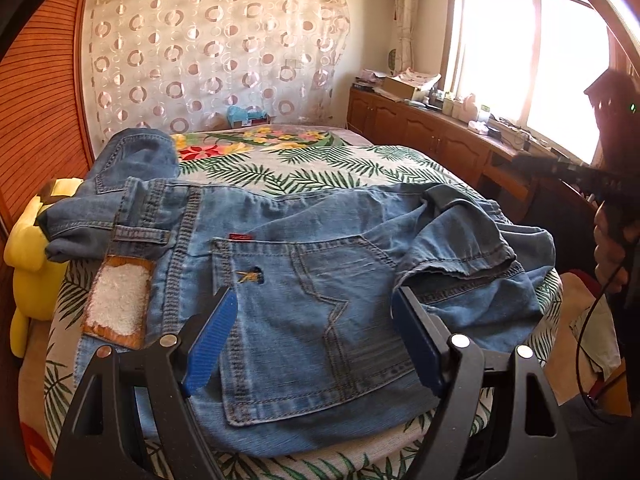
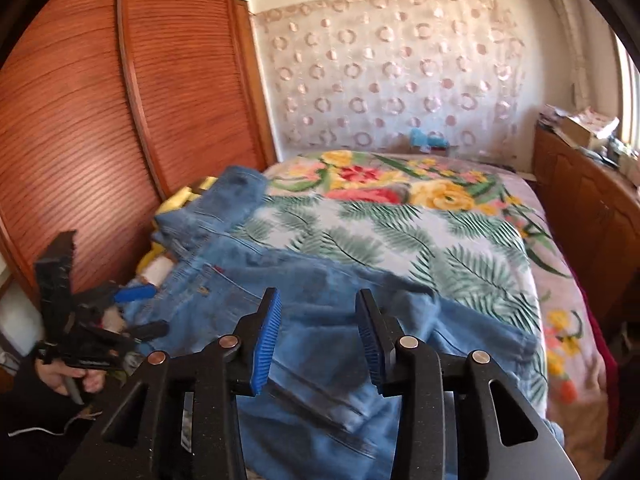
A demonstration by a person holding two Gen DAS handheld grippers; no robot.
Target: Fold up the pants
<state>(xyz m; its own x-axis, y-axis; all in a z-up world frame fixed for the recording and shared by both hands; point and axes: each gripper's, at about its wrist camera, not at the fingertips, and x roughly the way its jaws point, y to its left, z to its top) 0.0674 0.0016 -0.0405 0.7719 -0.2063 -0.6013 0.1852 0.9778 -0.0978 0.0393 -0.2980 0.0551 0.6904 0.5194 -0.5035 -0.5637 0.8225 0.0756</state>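
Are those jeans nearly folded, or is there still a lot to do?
Partly. The faded blue denim jeans lie bunched on the leaf-print bedspread, legs already doubled over the seat, one hem rumpled on top. Nothing is in hand: the left gripper and right gripper hang open above the cloth. Left: smoothing, tucking the stray part at the far left, a final fold.

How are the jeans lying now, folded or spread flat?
Folded: the jeans lie bunched on the bed, legs doubled over the seat, hem beside the back pocket.
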